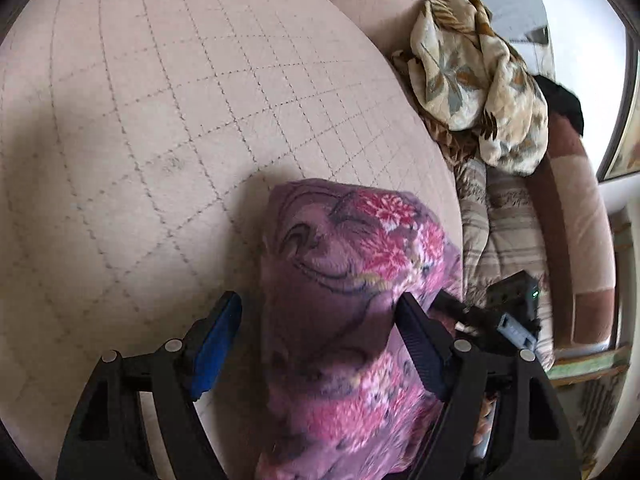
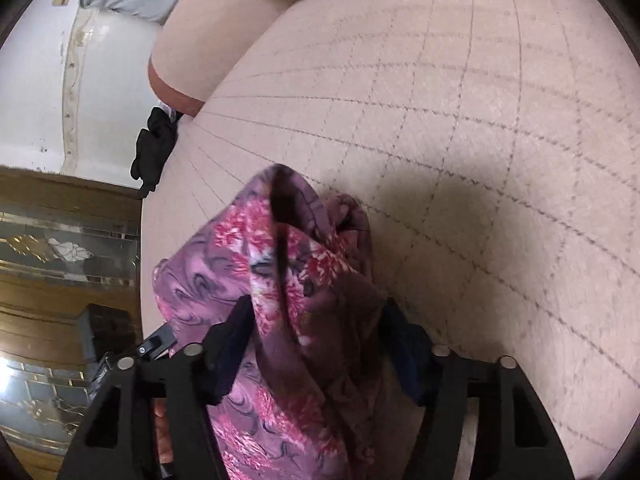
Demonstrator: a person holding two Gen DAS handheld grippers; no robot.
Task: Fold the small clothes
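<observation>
- The left tongs (image 1: 320, 324) stand wide apart with the purple floral cloth (image 1: 352, 280) passing between them; the right finger (image 1: 416, 336) touches the fabric, while the blue-padded left finger (image 1: 218, 340) stands clear of it, so they do not clamp it.
- The right tongs (image 2: 316, 344) have both fingers pressed against the same cloth (image 2: 296, 280), which bunches up between them; they appear to grip it.
- The cloth hangs in a lifted, crumpled fold just above the pinkish quilt (image 1: 180, 100), which has a stitched diamond grid and carries the cloth's shadow.
- In the left view, the right tongs' body (image 1: 508, 312) shows just beside the cloth.
- Beyond the quilt's edge lies a heap of beige leaf-print fabric (image 1: 476, 92), with a black garment (image 1: 560, 100) beside it and a striped blanket (image 1: 504, 220) below.
- In the right view, a black garment (image 2: 154, 152) sits at the quilt's left edge, with a wooden cabinet with glass panels (image 2: 60, 248) beyond it.
</observation>
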